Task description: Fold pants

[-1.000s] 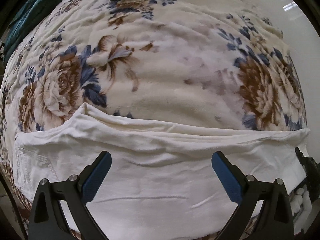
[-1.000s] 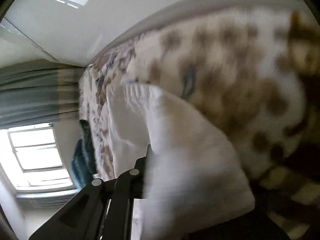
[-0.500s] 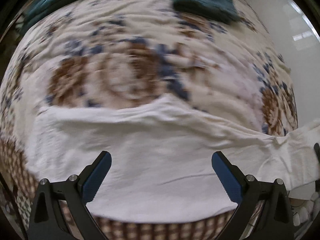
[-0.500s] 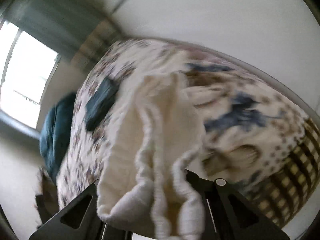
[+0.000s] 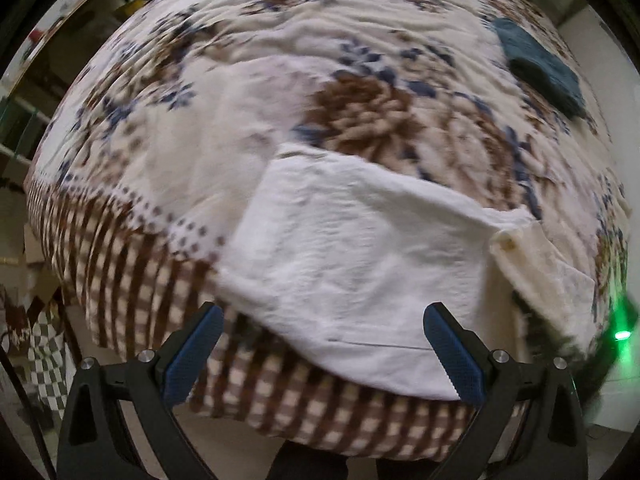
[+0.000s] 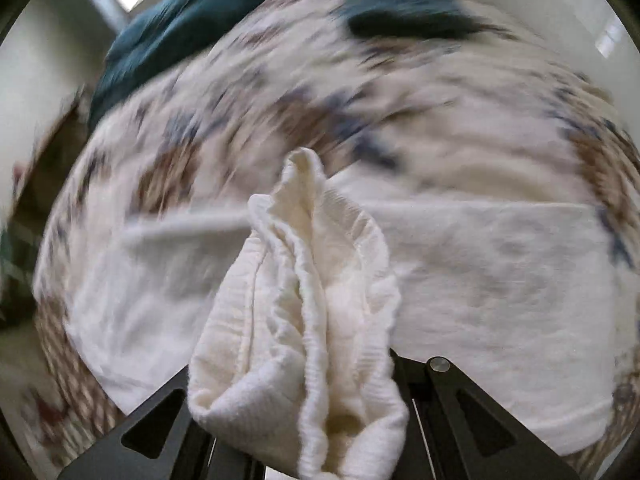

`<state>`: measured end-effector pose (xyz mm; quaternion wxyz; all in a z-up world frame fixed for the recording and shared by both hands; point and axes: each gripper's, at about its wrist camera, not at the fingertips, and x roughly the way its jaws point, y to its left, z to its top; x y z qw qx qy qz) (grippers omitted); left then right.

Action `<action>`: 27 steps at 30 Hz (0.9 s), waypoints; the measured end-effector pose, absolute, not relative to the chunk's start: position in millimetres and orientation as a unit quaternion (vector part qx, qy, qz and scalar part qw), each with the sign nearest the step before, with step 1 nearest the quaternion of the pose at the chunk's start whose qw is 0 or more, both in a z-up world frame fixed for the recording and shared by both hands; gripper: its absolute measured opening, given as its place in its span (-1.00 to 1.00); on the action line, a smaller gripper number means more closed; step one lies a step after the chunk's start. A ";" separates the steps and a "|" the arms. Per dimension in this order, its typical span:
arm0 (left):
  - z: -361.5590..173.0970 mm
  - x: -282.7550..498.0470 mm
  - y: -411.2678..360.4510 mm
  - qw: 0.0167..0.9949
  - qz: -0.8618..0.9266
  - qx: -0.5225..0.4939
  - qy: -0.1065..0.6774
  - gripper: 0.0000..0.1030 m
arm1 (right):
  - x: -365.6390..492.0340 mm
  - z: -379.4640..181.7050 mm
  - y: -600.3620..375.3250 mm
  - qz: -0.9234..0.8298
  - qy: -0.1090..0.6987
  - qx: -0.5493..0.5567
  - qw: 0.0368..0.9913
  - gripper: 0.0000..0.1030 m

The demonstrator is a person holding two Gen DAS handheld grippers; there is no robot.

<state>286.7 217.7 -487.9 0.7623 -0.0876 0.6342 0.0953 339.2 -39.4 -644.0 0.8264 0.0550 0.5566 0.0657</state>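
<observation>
White pants (image 5: 352, 256) lie on a floral blanket (image 5: 248, 92) near the bed's front edge. My left gripper (image 5: 320, 352) is open and empty, held above the near edge of the pants. My right gripper (image 6: 304, 376) is shut on the bunched elastic waistband of the pants (image 6: 304, 280) and holds it lifted over the flat part of the pants (image 6: 500, 272). The right fingertips are hidden by the cloth. The right gripper's green light (image 5: 622, 334) shows at the left wrist view's right edge, by the raised waistband (image 5: 532, 256).
A folded dark teal garment (image 5: 544, 68) lies on the blanket at the far right; it also shows in the right wrist view (image 6: 412, 20). A teal pile (image 6: 172, 40) sits at the far end. The checked blanket border (image 5: 280, 400) hangs over the bed edge.
My right gripper has swung the held waistband up and over toward the flat part of the pants. My left gripper has drawn back and turned; the pants look shorter now.
</observation>
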 end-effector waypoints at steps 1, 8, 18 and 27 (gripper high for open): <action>-489.5 285.2 220.9 0.761 0.098 -0.090 0.635 0.99 | 337.5 -654.1 -26.7 0.062 0.567 0.029 0.821 -0.88; -490.8 297.2 223.2 0.754 0.085 -0.156 0.633 0.99 | 333.9 -636.7 -24.9 0.187 0.619 0.106 0.755 0.80; -566.6 354.8 120.0 0.675 -0.038 -0.185 0.713 0.99 | 295.1 -592.9 -215.0 0.059 0.588 0.319 0.741 0.81; -597.6 363.7 43.1 0.701 -0.088 -0.032 0.707 -0.62 | 294.7 -639.6 -321.0 -0.037 0.599 0.339 0.724 0.81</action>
